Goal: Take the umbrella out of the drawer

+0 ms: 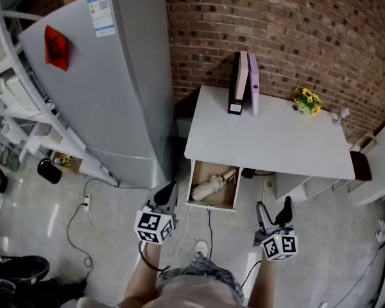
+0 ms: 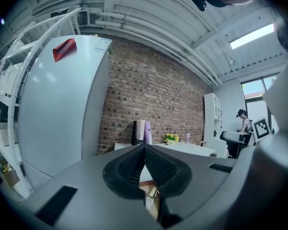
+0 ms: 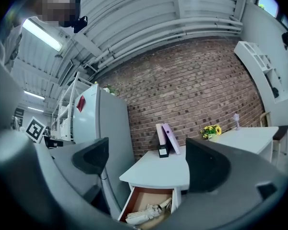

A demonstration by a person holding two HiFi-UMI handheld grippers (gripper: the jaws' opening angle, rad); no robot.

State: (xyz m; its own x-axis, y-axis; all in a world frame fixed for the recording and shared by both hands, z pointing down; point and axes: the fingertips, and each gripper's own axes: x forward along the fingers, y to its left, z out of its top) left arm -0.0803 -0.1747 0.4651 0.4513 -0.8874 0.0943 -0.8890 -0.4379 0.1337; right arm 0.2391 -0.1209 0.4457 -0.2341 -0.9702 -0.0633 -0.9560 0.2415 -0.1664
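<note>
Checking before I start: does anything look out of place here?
Only the drawer under the table: it stands open, with a folded umbrella lying askew in it. On the table, the purple file leans. Nothing looks spilled or damaged.

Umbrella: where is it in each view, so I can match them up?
Head view: umbrella lies in the open drawer under the table's left end, lower centre.
Left gripper view: only a pale sliver, seemingly of it, just below the shut jaws, bottom centre.
Right gripper view: in the drawer, bottom centre.
Shared landmark: the upright folders on the table.
</note>
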